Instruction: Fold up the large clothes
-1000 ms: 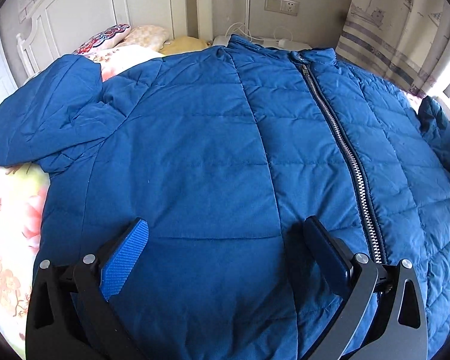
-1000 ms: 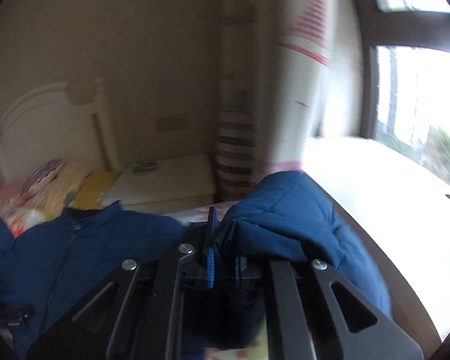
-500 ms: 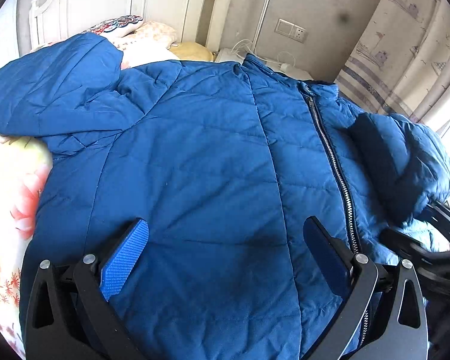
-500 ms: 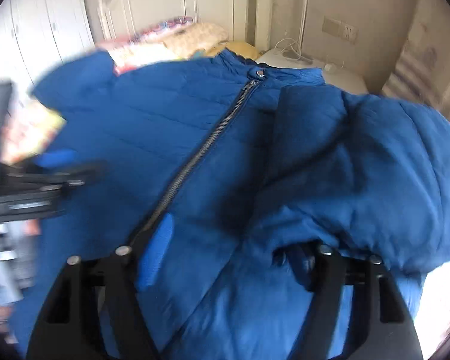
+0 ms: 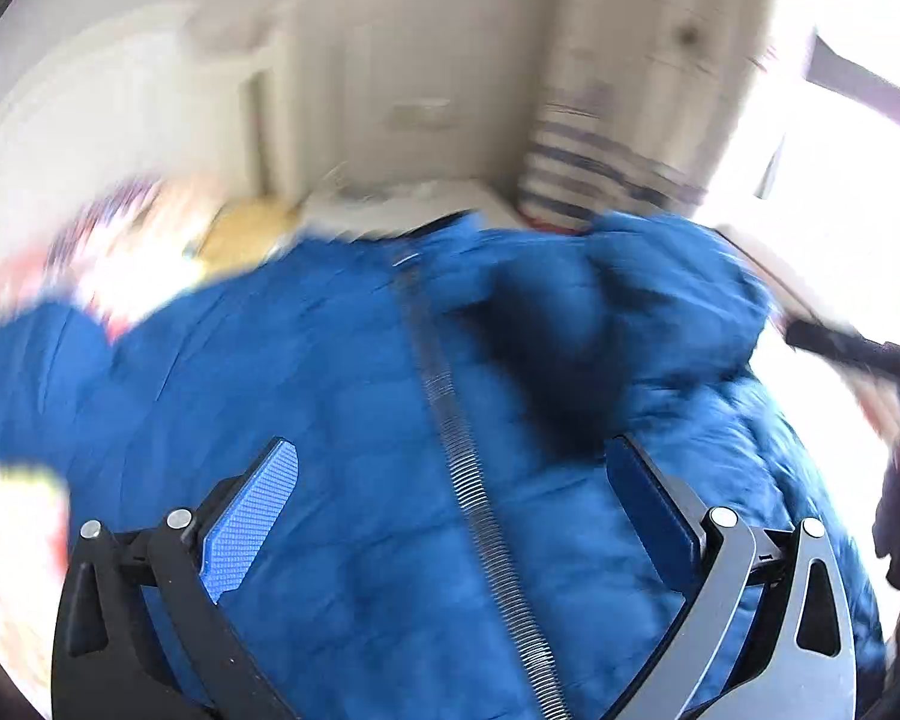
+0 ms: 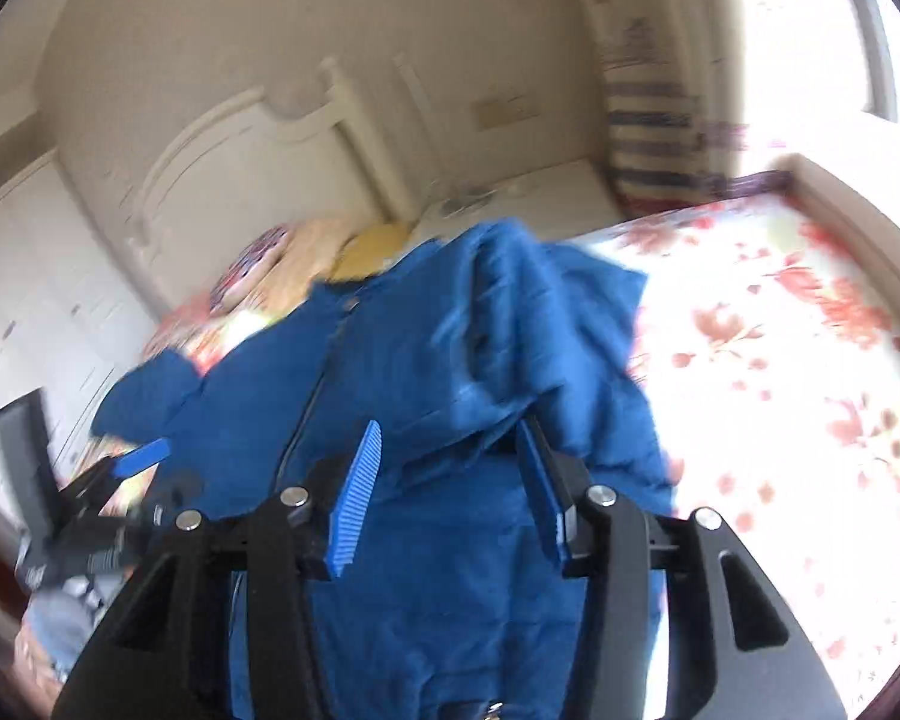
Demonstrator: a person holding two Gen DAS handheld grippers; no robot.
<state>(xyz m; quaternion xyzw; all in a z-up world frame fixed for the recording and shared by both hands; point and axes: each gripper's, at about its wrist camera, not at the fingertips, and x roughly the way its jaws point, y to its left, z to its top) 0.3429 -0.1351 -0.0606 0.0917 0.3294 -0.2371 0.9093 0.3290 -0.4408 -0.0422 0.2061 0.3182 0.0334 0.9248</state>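
Spread wide, my left gripper (image 5: 450, 480) holds nothing, its ribbed blue pads (image 5: 252, 522) hanging over the quilted blue jacket (image 5: 342, 420) that lies flat on the flowered bedsheet (image 6: 780, 360). A metal zipper (image 5: 468, 480) runs up the puffy front between my fingers. Right of it, one sleeve (image 5: 630, 312) lies bunched across the chest. My right gripper (image 6: 450, 474) is parted too, gripping nothing, with that rumpled sleeve fabric between its pads. Motion blurs the left view.

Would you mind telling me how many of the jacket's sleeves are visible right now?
2. One sleeve is folded over the jacket front; the other sleeve lies spread toward the pillows.
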